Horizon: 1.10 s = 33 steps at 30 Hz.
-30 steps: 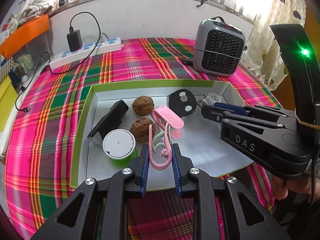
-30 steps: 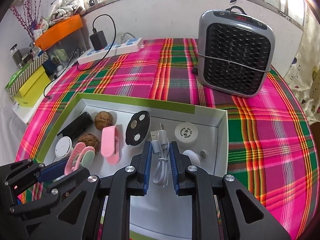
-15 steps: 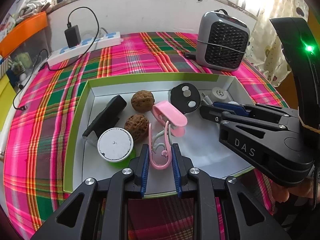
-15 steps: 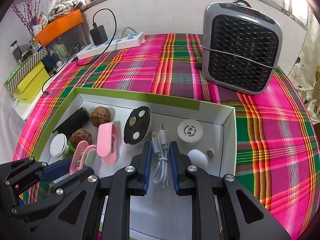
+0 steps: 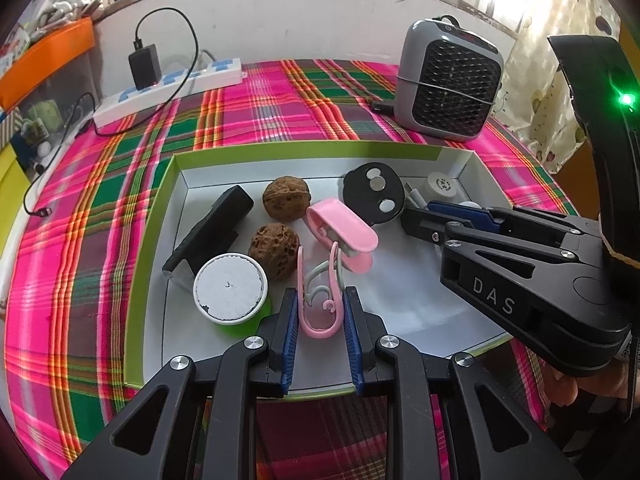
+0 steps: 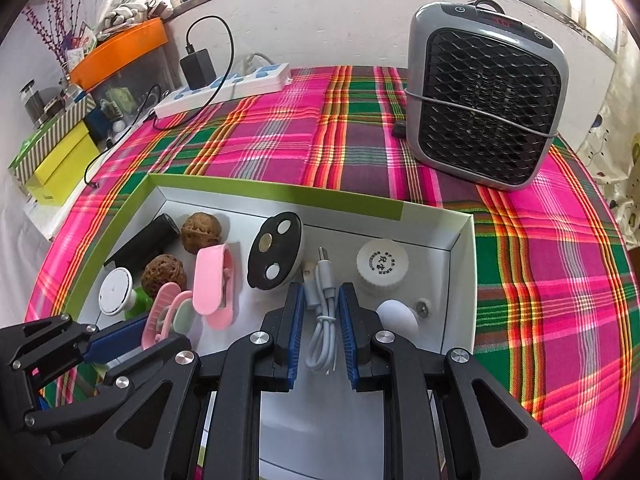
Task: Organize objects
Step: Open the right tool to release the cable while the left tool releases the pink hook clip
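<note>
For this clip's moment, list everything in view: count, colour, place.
shallow cardboard box: one, white inside, green rim, on plaid cloth
wrinkled walnuts: two, brown, box left
flat black case: one, box far left
round white lid: one, on green cup, box front left
pink plastic clip: one, box middle
black oval disc: one, silver dots, box middle
white round cap: one, box right
grey mesh heater: one, on cloth behind box
white power strip: one, far left
left tool: black, shut on pink loop hook
right tool: black, shut on white coiled cable
</note>
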Each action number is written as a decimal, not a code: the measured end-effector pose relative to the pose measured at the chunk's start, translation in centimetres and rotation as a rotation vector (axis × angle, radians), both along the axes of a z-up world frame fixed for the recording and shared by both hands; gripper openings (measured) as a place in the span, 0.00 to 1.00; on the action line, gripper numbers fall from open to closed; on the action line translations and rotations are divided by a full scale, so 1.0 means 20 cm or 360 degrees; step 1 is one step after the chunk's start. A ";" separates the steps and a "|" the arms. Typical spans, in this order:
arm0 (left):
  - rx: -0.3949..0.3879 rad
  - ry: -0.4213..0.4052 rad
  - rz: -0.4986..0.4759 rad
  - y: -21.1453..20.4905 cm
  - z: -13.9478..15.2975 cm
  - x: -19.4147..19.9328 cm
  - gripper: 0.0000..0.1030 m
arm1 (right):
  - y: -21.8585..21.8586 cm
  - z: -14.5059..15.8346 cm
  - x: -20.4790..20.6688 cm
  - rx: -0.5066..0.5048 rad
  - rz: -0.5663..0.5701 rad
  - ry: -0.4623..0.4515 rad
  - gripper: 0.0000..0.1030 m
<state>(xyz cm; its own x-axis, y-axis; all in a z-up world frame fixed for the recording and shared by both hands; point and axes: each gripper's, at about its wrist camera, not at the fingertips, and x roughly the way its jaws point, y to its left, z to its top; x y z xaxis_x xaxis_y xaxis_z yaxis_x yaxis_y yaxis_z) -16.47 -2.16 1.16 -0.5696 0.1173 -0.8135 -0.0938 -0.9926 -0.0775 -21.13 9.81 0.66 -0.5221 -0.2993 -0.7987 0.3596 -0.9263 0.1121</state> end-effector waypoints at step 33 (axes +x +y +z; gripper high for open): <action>-0.0012 -0.0028 0.0039 -0.02 0.00 -0.01 0.27 | 0.00 0.00 0.01 0.0013 -0.0005 0.0005 0.19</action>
<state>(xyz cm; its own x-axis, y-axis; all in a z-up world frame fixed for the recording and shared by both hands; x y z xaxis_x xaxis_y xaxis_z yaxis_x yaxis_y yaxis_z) -16.67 -2.55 1.16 -0.5576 0.0974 -0.8244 -0.0682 -0.9951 -0.0714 -20.98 9.83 0.58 -0.5257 -0.2912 -0.7993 0.3568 -0.9284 0.1035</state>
